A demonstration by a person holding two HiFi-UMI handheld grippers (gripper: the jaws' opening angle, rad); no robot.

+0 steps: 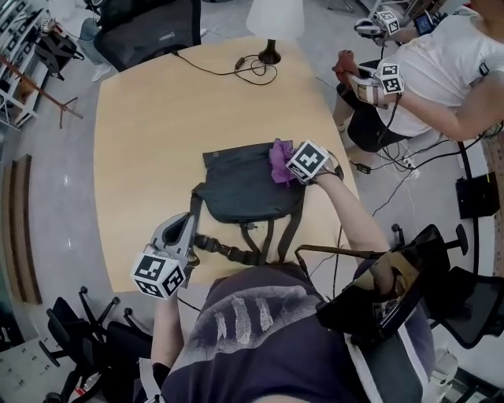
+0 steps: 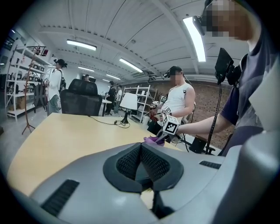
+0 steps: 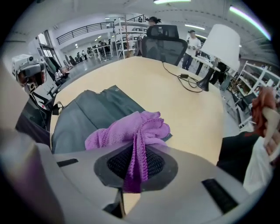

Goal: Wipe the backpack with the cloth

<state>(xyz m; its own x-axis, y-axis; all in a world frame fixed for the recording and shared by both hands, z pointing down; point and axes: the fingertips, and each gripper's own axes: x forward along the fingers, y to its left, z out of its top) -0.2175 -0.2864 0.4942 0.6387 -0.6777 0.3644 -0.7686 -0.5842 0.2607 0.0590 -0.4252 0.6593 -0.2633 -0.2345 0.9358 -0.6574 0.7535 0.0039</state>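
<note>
A dark grey backpack lies flat on the wooden table, its straps trailing toward me. My right gripper rests at the bag's top right corner and is shut on a purple cloth. In the right gripper view the cloth bunches over the jaws and lies on the backpack. My left gripper sits at the bag's lower left, at the left strap. Its pads are pressed together with dark material between them, apparently that strap.
A white lamp and a black cable stand at the table's far edge. Another person with grippers sits at the right. Office chairs are at the far side and near left.
</note>
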